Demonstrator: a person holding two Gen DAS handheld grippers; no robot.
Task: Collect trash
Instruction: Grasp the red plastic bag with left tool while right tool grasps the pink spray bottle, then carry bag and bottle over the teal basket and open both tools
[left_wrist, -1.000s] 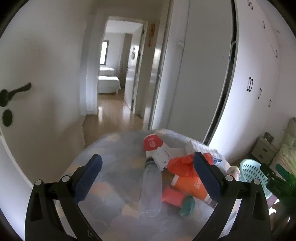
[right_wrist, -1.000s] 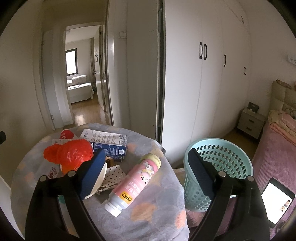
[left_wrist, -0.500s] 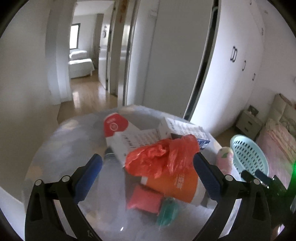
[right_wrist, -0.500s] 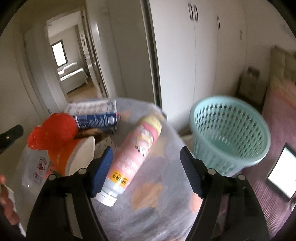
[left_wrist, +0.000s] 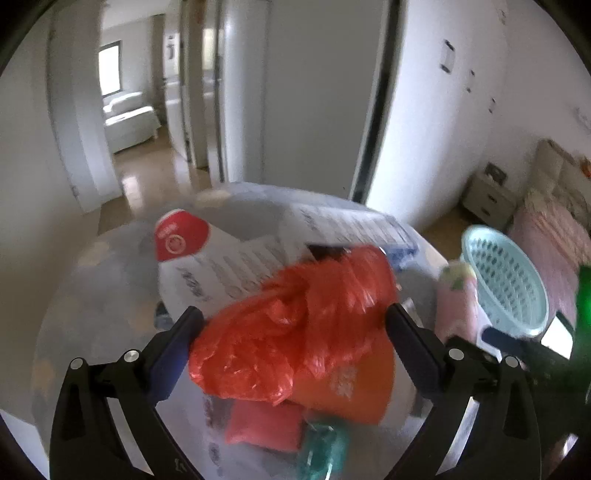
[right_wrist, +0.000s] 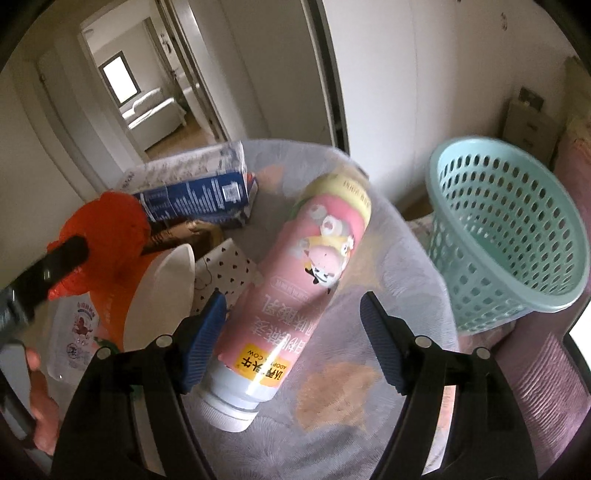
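Observation:
A crumpled red plastic bag (left_wrist: 295, 325) lies on top of an orange paper cup (left_wrist: 343, 384) on the round table. My left gripper (left_wrist: 291, 314) is open and straddles the bag, with a pad at each side of it. A pink yoghurt bottle (right_wrist: 303, 280) lies on its side, cap toward me. My right gripper (right_wrist: 291, 299) is open around the bottle's lower half; the left pad is close to it and a gap shows at the right pad. The teal trash basket (right_wrist: 509, 229) stands on the floor right of the table.
On the grey patterned tablecloth (right_wrist: 369, 406) also lie a white carton with a red cap (left_wrist: 207, 258), a blue and white carton (right_wrist: 199, 192), a clear bottle (right_wrist: 74, 332) and dotted paper (right_wrist: 225, 266). A hand (right_wrist: 40, 398) holds the left gripper. A bed is at the right.
Both grippers have come down and closer to the table. The left one now frames the red bag. The right one's jaws have narrowed and now flank the pink bottle.

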